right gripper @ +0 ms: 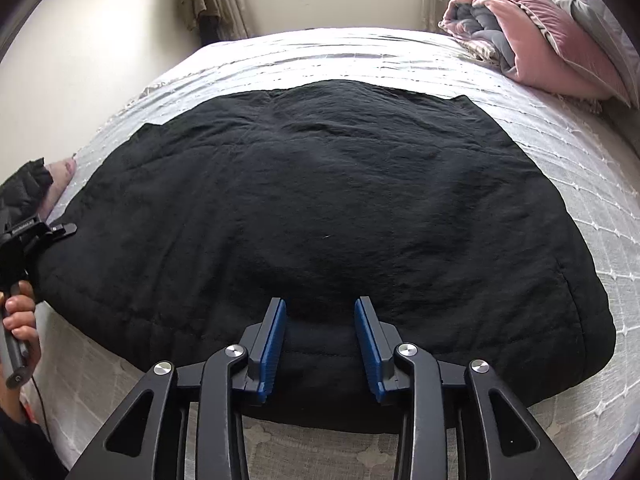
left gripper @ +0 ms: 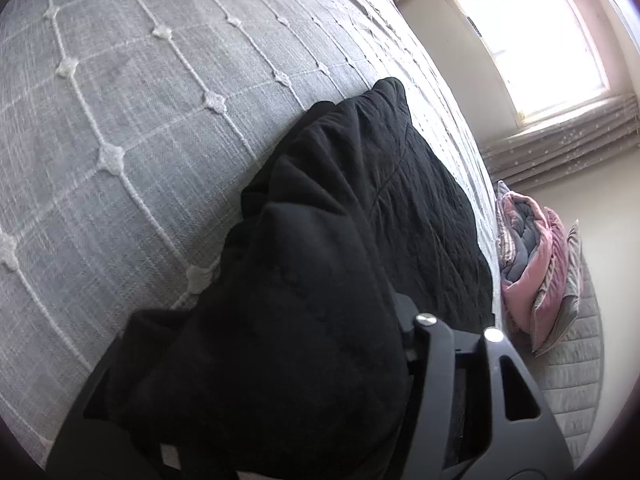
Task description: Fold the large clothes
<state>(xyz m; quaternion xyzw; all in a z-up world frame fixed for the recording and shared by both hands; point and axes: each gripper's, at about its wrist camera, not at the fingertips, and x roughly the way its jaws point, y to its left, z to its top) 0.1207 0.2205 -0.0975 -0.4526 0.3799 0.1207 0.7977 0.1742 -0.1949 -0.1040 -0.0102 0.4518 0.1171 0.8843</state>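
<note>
Right gripper [right gripper: 320,340], seen from its own wrist camera: two black linkage arms end in blue ribbed fingers [right gripper: 274,344], parted with a clear gap between the pads; the fingers angle downward, and the black padded garment [right gripper: 320,184] shows in the gap. Left gripper [right gripper: 60,229], seen at the left edge of the same view: black frame on a dark handle gripped by the person's left hand [right gripper: 20,316], fingers curled round it. In its own wrist view the fingertips are hidden by dark cloth.
</note>
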